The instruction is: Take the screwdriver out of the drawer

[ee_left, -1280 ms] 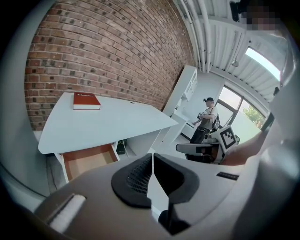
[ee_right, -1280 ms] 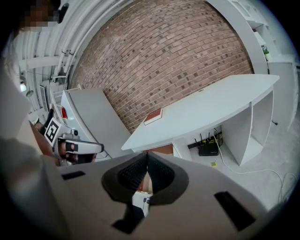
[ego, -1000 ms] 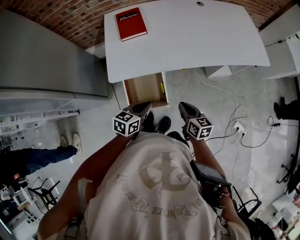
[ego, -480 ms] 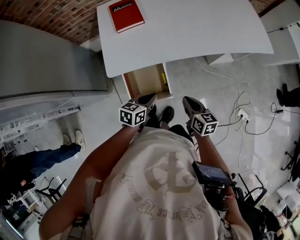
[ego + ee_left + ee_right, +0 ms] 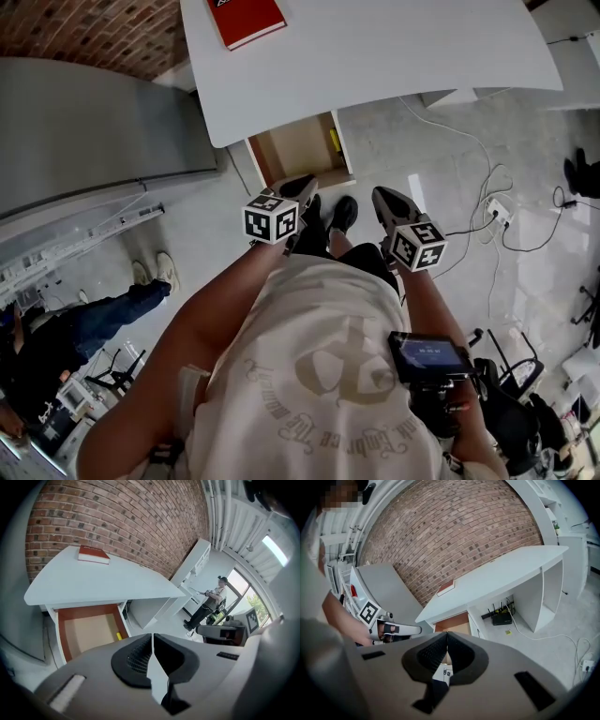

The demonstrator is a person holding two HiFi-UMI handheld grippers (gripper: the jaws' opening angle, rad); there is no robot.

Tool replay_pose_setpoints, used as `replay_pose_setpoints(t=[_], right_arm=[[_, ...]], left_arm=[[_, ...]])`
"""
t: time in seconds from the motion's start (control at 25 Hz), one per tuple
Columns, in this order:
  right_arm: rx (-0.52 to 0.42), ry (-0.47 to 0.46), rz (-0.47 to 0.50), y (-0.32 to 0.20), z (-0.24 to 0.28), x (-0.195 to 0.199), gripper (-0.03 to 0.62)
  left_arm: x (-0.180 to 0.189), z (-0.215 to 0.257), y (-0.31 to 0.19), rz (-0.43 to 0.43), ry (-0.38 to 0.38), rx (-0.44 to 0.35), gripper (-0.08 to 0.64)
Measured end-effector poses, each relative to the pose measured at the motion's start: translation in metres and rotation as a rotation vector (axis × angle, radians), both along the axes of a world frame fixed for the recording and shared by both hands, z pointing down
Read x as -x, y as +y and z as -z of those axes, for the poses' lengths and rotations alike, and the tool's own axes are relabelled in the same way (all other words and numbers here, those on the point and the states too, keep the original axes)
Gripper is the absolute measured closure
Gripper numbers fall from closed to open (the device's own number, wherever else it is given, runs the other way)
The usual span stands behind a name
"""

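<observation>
Screwdriver (image 5: 334, 140): lay in the open drawer (image 5: 291, 150), by its right wall, above both claws in the frame, touching neither.
Left claw (image 5: 305, 184): jaws were together, nothing held.
Right claw (image 5: 380, 195): jaws were together, nothing held.

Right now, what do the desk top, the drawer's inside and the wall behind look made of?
Desk top: smooth matte white, likely laminate. Drawer inside: bare tan board, wood or fibreboard by its colour. Wall: red brick, mortar joints visible.
</observation>
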State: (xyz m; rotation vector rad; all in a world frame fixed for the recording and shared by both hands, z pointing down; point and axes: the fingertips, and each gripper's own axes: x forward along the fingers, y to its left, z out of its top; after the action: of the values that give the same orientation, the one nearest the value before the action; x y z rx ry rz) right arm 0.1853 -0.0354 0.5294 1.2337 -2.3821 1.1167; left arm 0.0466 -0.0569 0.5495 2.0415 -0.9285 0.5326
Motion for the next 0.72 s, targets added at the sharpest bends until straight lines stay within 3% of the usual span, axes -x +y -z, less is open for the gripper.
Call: replay_pose_setpoints(t=[0.32,0.72], right_arm=[[0.028,-0.003,-0.002,0.002,-0.026,0.005,0.586],[0.054,-0.011,0.015,-0.005,-0.059,0.011,0.586]], left_arm=[[0.022,-0.038,-0.008,0.145,0.035,0.084,0.544],[0.024,-0.076,-0.002,0.186,0.037,0.135,0.543]])
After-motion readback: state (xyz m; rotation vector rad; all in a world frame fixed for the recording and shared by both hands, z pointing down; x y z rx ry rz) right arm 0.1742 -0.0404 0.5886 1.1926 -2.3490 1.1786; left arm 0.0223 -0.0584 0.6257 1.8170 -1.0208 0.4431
